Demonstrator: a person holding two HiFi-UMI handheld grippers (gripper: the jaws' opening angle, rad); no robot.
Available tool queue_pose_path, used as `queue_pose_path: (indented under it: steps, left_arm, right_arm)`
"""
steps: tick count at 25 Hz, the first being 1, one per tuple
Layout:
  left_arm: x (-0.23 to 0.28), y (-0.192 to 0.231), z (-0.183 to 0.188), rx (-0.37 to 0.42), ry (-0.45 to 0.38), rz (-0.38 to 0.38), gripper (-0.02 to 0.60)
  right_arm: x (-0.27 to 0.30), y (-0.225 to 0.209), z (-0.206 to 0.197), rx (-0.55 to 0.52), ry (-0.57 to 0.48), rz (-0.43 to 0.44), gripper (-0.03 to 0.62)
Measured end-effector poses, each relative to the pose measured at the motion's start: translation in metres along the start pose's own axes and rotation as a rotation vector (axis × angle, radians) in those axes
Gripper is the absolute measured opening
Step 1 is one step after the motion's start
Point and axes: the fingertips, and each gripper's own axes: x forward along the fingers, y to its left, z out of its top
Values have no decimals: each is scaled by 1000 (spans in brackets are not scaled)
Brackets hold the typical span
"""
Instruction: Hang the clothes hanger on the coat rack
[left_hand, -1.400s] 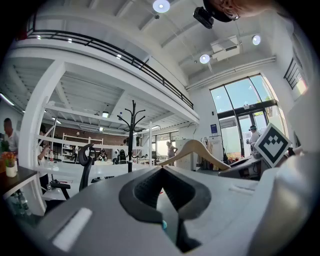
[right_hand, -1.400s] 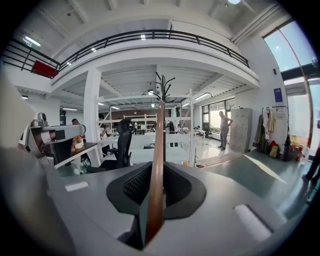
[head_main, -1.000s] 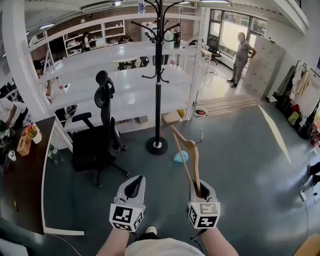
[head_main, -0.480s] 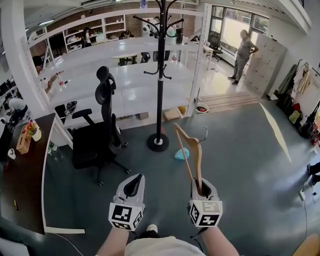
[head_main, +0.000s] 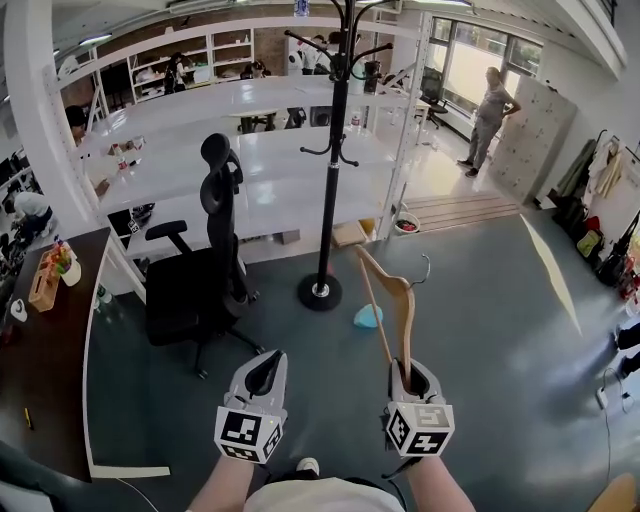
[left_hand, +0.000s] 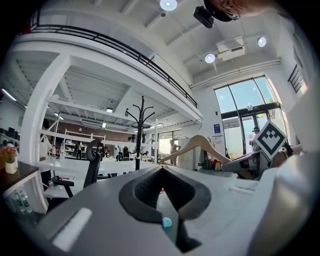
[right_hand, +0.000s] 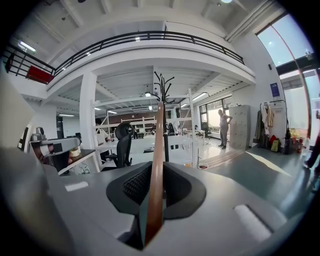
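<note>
A wooden clothes hanger (head_main: 392, 300) with a metal hook (head_main: 423, 270) stands up from my right gripper (head_main: 406, 375), whose jaws are shut on one of its arms; the wood (right_hand: 156, 170) runs up between the pads in the right gripper view. The black coat rack (head_main: 334, 150) rises ahead on a round base (head_main: 319, 292), its top pegs (right_hand: 163, 81) showing behind the hanger. My left gripper (head_main: 263, 375) is level beside the right one, shut with nothing in it. From the left gripper view the hanger (left_hand: 200, 145) shows at the right and the coat rack (left_hand: 140, 131) ahead.
A black office chair (head_main: 205, 270) stands left of the rack. A dark desk (head_main: 45, 350) lies at the far left. White shelving (head_main: 260, 130) runs behind the rack. A light blue object (head_main: 366, 317) lies on the grey floor near the base. A person (head_main: 487, 115) stands far right.
Both grippers have moved forward toward the coat rack with the hanger still held; the rack and chair have shifted slightly right in the head view.
</note>
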Motion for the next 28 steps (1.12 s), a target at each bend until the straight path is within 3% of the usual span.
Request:
queue_pose_path:
  steps: [15,28]
  left_arm:
    - [52,48,-23,-8,41,23,0]
    - [198,91,-6,-6,-2,105,0]
  right_arm:
    - [78,-8,1,20,37,29,71]
    - [218,-81,61,16,9,75,72]
